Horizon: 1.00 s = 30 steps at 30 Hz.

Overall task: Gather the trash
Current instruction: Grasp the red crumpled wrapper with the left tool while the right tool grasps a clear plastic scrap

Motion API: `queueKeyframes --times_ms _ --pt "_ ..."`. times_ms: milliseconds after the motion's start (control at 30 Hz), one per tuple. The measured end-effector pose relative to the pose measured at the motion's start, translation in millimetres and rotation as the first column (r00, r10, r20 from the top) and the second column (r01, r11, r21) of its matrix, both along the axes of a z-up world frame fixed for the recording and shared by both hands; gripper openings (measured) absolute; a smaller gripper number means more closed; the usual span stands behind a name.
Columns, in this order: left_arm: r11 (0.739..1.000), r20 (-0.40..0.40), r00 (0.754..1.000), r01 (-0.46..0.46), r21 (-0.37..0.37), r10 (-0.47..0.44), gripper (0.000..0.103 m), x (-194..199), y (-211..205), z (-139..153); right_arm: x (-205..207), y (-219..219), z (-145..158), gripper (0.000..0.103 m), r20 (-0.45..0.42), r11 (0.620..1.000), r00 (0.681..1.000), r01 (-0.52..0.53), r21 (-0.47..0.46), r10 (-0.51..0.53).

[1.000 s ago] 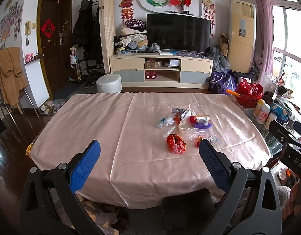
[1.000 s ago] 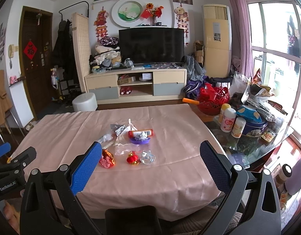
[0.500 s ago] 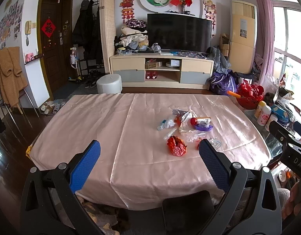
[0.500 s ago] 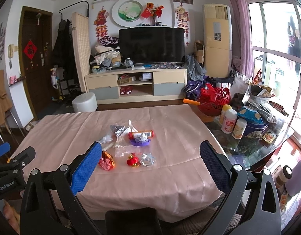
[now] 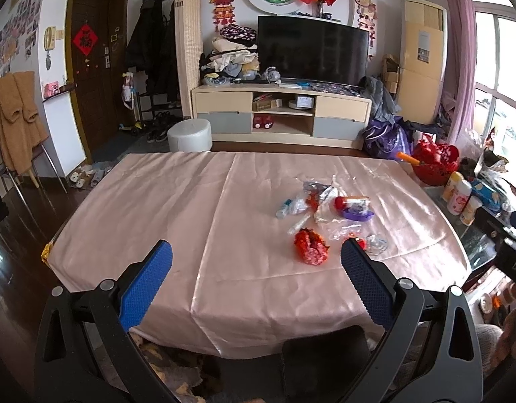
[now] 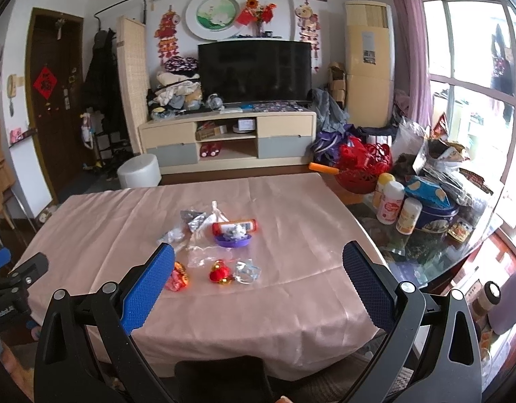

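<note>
Left gripper (image 5: 256, 257) and right gripper (image 6: 258, 257): both held wide apart, nothing gripped, short of the table's near edge. Pink tablecloth (image 5: 163, 208): spread over the table. Trash pile (image 6: 221, 241): wrappers, red crumpled wrapper (image 5: 310, 251), purple dish (image 6: 232, 240), clustered mid-table, beyond the fingertips.

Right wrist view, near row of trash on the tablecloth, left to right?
Red-and-pink crumpled wrapper → small red ornament with gold trim → clear crumpled plastic piece. All three lie between the open right claw fingers in this view.
</note>
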<state>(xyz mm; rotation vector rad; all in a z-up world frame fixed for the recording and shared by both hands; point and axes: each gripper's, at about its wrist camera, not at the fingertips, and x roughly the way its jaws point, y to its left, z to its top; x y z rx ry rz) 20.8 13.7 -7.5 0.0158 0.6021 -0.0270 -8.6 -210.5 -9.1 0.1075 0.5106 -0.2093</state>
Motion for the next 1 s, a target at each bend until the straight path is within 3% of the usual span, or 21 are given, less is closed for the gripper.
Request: queueKeyframes --times_ms 167,400,500,733,1000 --pt "1.000 -0.034 0.999 -0.016 0.018 0.016 0.095 16 4 -18 13 -13 -19 0.100 -0.050 1.000 0.999 0.016 0.021 -0.015" --pt "0.999 -0.108 0.994 0.027 0.037 -0.022 0.095 43 -5 -56 41 -19 -59 0.100 -0.131 0.996 0.990 -0.043 0.084 0.054" --pt "0.997 -0.129 0.991 0.031 0.074 -0.021 0.095 56 -10 -70 58 -19 -85 0.090 -0.192 0.993 0.978 -0.064 0.104 0.083" --pt "0.996 -0.223 0.972 0.086 0.020 -0.079 0.095 94 -21 -106 102 -20 -127 0.059 -0.274 0.981 0.952 -0.091 0.169 0.136" --pt "0.991 -0.278 0.951 0.128 -0.043 -0.134 0.092 142 -45 -135 142 -28 -145 0.055 -0.289 0.970 0.945 -0.087 0.225 0.151"
